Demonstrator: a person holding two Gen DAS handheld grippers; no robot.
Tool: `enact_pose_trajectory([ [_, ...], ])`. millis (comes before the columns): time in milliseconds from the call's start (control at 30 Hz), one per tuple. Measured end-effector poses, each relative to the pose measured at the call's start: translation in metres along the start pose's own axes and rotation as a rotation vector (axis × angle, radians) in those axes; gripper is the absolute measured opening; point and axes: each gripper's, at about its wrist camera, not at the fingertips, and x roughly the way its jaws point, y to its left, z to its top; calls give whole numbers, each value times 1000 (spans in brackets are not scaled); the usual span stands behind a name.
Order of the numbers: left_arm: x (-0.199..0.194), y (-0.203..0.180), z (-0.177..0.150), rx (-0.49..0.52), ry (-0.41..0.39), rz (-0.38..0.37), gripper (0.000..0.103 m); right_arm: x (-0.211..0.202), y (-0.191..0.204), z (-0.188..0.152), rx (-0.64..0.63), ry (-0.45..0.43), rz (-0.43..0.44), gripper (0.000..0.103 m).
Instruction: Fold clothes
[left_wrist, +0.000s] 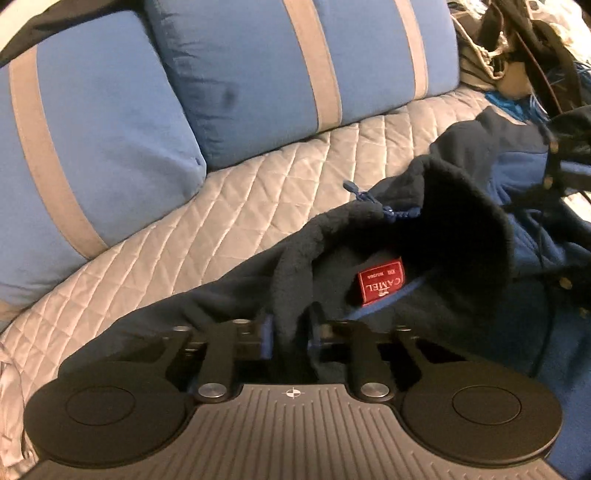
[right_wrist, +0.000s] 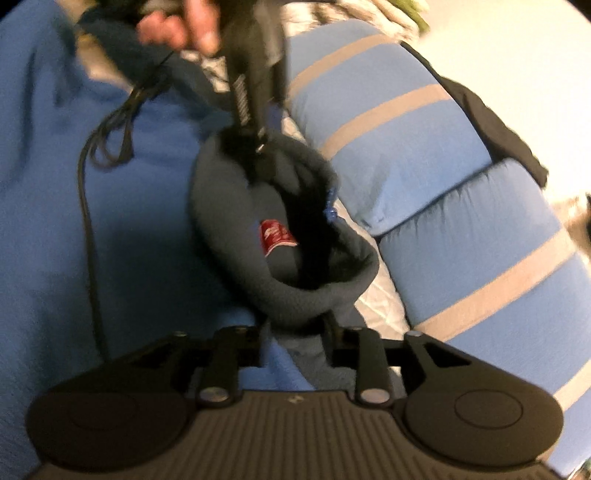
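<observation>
While the navy fleece jacket (left_wrist: 424, 229) lies spread over the quilted grey sofa cover (left_wrist: 229, 192), its collar (left_wrist: 295, 295) stands up in a loop, pinched at two places. From the left wrist view, the left gripper (left_wrist: 290, 332) has its fingers drawn narrow around a fold of the collar, the fleece bunched between them. From the right wrist view, which is blurred, the right gripper (right_wrist: 295, 332) holds the opposite side of the collar the same way, fingers closed in on the dark fabric. A red label (left_wrist: 380, 285) sits inside the collar, and a blue zip pull (left_wrist: 356, 190) hangs at its far edge. Brighter blue panels of the jacket spread toward the front edge of the sofa. Two blue cushions with grey stripes (left_wrist: 258, 74) lean along the back edge. A hand (right_wrist: 177, 26) grips the other tool at the top of the right view, with a thin black cord (right_wrist: 88, 221) trailing beneath.
</observation>
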Motion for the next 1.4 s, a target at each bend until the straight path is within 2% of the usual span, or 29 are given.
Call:
enact_pose_trajectory([
  [33, -3, -1, -2, 7, -9, -2, 15, -3, -6, 4, 51, -4, 21, 62],
  [100, -8, -3, -5, 33, -22, 9, 12, -11, -18, 12, 164, -24, 54, 81],
  [200, -11, -6, -7, 56, -31, 20, 11, -16, -39, 26, 341, -33, 67, 85],
  [267, -12, -7, -7, 61, -29, 29, 10, -6, -50, 34, 431, 2, 34, 85],
  [333, -16, -8, -10, 76, -25, 58, 9, 10, -54, 36, 455, 63, 9, 84],
  [367, -18, -8, -11, 91, -26, 77, 9, 18, -56, 36, 460, 97, -1, 82],
  [433, -23, -9, -14, 126, -32, 109, 9, 32, -57, 35, 461, 158, -22, 65],
  [467, -25, -9, -16, 142, -35, 124, 9, 35, -57, 33, 453, 182, -34, 48],
  [500, -26, -8, -18, 154, -38, 138, 9, 39, -57, 30, 445, 207, -46, 39],
  [600, -26, -6, -25, 203, -46, 187, 9, 35, -61, 20, 473, 228, -61, 21],
  [667, -22, -10, -31, 266, -41, 207, 9, 32, -57, 17, 441, 228, -60, 20],
  [767, -17, -11, -36, 298, -36, 212, 9, 29, -49, 14, 371, 225, -56, 20],
  [867, -18, -8, -37, 267, -43, 189, 9, 26, -40, 11, 301, 221, -52, 29],
  [933, -20, -7, -38, 254, -46, 176, 9, 24, -34, 9, 255, 218, -49, 30],
  [1033, -21, -6, -40, 253, -48, 171, 9, 20, -26, 7, 192, 203, -39, 38],
  [1067, -20, -5, -41, 247, -49, 166, 9, 15, -24, 8, 182, 182, -28, 47],
  [1100, -20, -5, -41, 246, -51, 164, 9, 11, -22, 9, 172, 161, -17, 61],
  [1133, -20, -5, -41, 247, -55, 163, 9, 7, -20, 9, 162, 141, -5, 69],
  [1167, -20, -5, -41, 247, -58, 162, 9, 3, -17, 10, 152, 120, 6, 83],
  [1200, -20, -5, -41, 243, -59, 159, 9, -2, -15, 11, 141, 99, 17, 87],
  [1300, -20, -5, -41, 240, -62, 152, 9, -7, -6, 12, 87, 72, 41, 87],
  [1400, -21, -3, -41, 230, -64, 142, 9, 4, 7, 9, -7, 86, 3, 87],
])
